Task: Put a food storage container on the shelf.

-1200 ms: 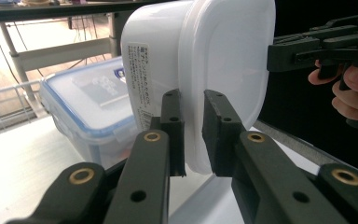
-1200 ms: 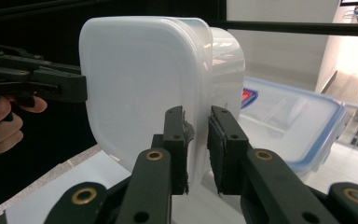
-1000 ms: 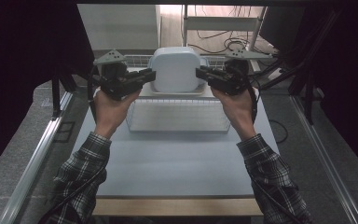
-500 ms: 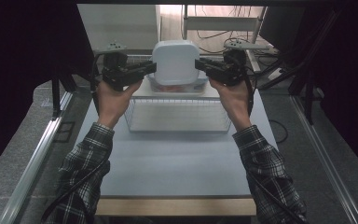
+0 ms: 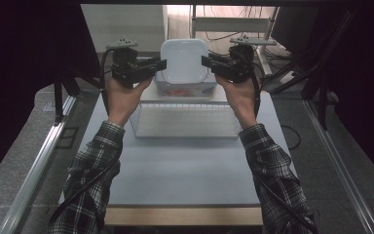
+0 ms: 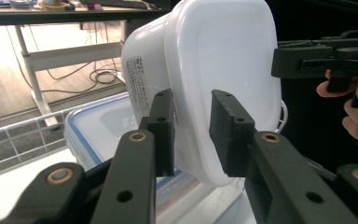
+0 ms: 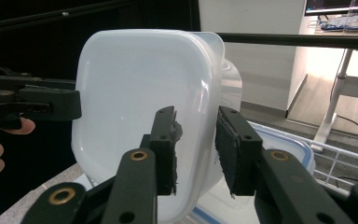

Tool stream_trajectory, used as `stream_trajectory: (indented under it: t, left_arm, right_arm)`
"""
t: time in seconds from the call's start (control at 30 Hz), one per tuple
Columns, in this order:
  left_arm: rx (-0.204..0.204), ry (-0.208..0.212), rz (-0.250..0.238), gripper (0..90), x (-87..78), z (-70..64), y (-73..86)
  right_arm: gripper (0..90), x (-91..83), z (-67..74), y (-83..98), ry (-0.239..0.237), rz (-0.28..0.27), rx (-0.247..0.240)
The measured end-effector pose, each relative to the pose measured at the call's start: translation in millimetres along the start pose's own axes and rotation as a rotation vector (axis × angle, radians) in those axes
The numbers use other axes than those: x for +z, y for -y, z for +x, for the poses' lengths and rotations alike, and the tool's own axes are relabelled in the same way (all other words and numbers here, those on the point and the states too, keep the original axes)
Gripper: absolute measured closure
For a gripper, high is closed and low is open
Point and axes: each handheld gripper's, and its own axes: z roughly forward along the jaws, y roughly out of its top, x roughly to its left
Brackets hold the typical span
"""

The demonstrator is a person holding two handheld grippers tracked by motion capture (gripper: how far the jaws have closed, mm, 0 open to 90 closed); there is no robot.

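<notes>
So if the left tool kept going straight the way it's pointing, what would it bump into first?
Most likely the white tub. Its rim already sits between the left tool's open jaws, so the tub's side wall comes first, though the depth is hard to judge.

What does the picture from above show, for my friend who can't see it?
Two hands hold black claws, the left claw and right claw, at either side of a white lidded tub that rests on a blue-rimmed box. A wire basket sits nearer on the table.

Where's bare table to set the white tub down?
Free: the wide grey table strip between the wire basket and the near wooden edge, bordered by the plaid sleeves. Narrower bare strips left and right of the basket. Crowded: the far end, where the white tub sits on the blue-rimmed container between both tools.
</notes>
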Motion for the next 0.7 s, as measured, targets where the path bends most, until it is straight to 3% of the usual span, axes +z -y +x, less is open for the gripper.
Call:
stream_trajectory:
  t: [0.2, 0.7]
  left_arm:
    - [-0.038, 0.001, -0.001, 66.1, 5.7, 6.2, -2.4]
    - [-0.059, -0.034, 0.033, 62.8, 18.7, 15.0, -12.3]
  right_arm:
    - [64.5, 6.6, -1.7, -2.3, 0.020, 0.002, -0.001]
    - [63.0, 17.3, -6.8, -1.9, 0.031, 0.024, 0.017]
